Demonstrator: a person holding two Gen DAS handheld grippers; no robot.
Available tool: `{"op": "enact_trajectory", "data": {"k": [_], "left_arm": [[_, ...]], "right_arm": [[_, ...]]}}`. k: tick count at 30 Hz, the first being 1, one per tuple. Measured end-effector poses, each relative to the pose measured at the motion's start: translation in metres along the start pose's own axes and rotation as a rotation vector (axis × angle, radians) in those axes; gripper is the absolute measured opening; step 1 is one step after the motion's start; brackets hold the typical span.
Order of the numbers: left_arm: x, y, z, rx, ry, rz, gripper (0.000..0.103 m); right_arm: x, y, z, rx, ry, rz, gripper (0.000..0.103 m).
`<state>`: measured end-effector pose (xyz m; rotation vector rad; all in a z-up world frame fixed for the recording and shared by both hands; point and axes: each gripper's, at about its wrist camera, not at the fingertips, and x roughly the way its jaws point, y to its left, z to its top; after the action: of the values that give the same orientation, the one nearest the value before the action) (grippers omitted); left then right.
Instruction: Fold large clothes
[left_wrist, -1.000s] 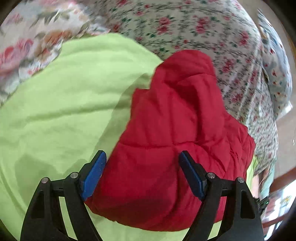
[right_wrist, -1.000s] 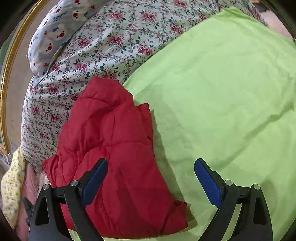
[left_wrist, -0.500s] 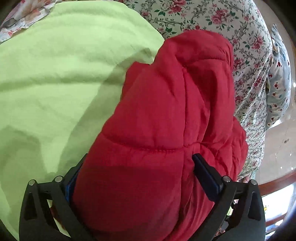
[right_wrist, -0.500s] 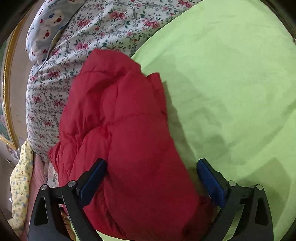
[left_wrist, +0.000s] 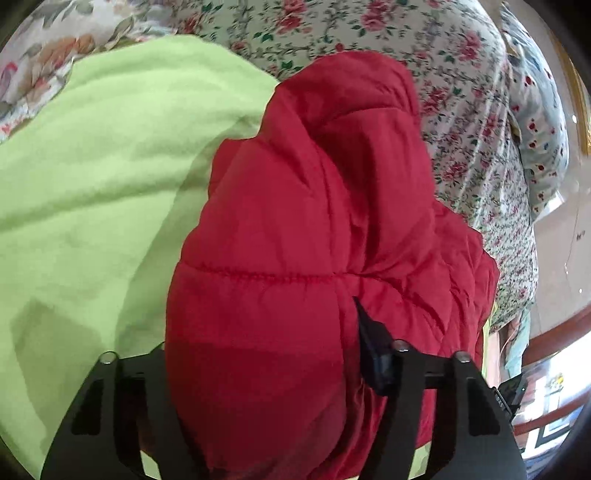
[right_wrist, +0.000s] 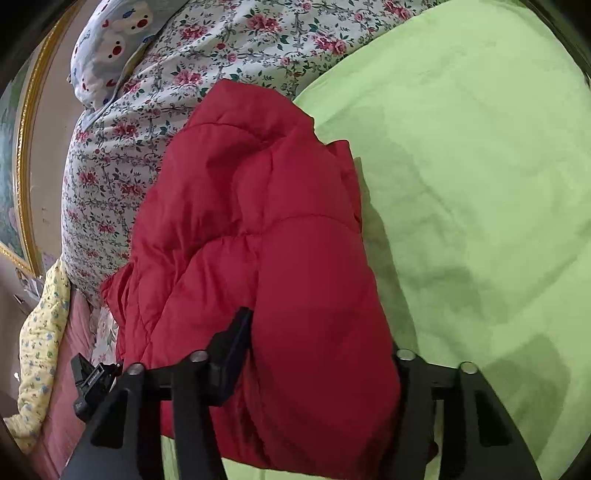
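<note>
A red quilted puffer jacket (left_wrist: 314, 229) lies bunched in a thick bundle on a lime-green sheet (left_wrist: 92, 177). My left gripper (left_wrist: 266, 354) is shut on the jacket's near end; its right finger (left_wrist: 373, 350) presses into the padding and its left finger is hidden under the fabric. In the right wrist view the same jacket (right_wrist: 266, 221) fills the middle. My right gripper (right_wrist: 317, 350) is shut on the jacket's near end too; its left finger (right_wrist: 232, 343) digs into the padding and the right one is covered by red fabric.
A floral-print quilt (left_wrist: 461, 92) lies beyond the jacket, also in the right wrist view (right_wrist: 122, 147). A light-blue pillow with red prints (right_wrist: 110, 40) sits at the far end. The green sheet (right_wrist: 461, 166) spreads wide to the right. A yellow floral cloth (right_wrist: 40, 332) hangs at the bed's edge.
Both grippers moved forward onto the jacket and closed on its near end; they stood open a second ago. The jacket is bunched up thicker between the fingers.
</note>
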<state>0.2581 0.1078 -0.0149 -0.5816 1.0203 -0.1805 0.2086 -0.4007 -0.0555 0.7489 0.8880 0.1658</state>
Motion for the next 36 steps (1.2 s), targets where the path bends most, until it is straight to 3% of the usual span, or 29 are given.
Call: {"op": "enact_trajectory", "data": {"k": [4,10,19,25,28,32,36], "left_arm": [[-0.015,-0.008,-0.009,0.024,-0.004,0.009,0.053],[-0.049,-0.002,-0.029,0.021,-0.018,-0.019,0.046],[-0.097,0.009,-0.085,0.016,-0.066,-0.042,0.045],[-0.116,0.016,-0.125,0.042,-0.107,-0.026,0.045],[-0.12,0.016,-0.14,0.077,-0.108,0.001,0.045],[-0.117,0.008,-0.148,0.128,-0.105,0.097,0.047],[-0.115,0.009,-0.149,0.134,-0.109,0.159,0.059]], "right_arm": [[-0.013,0.008,-0.005,-0.024,0.008,-0.013,0.037],[-0.044,0.022,-0.025,-0.07,0.0,-0.011,0.034],[-0.099,0.015,-0.086,-0.057,-0.027,0.029,0.034],[-0.13,0.021,-0.121,-0.121,-0.023,0.007,0.033],[-0.141,0.025,-0.133,-0.162,-0.014,-0.02,0.033],[-0.142,0.02,-0.142,-0.171,0.013,-0.039,0.031],[-0.138,0.015,-0.141,-0.161,0.023,-0.063,0.031]]}}
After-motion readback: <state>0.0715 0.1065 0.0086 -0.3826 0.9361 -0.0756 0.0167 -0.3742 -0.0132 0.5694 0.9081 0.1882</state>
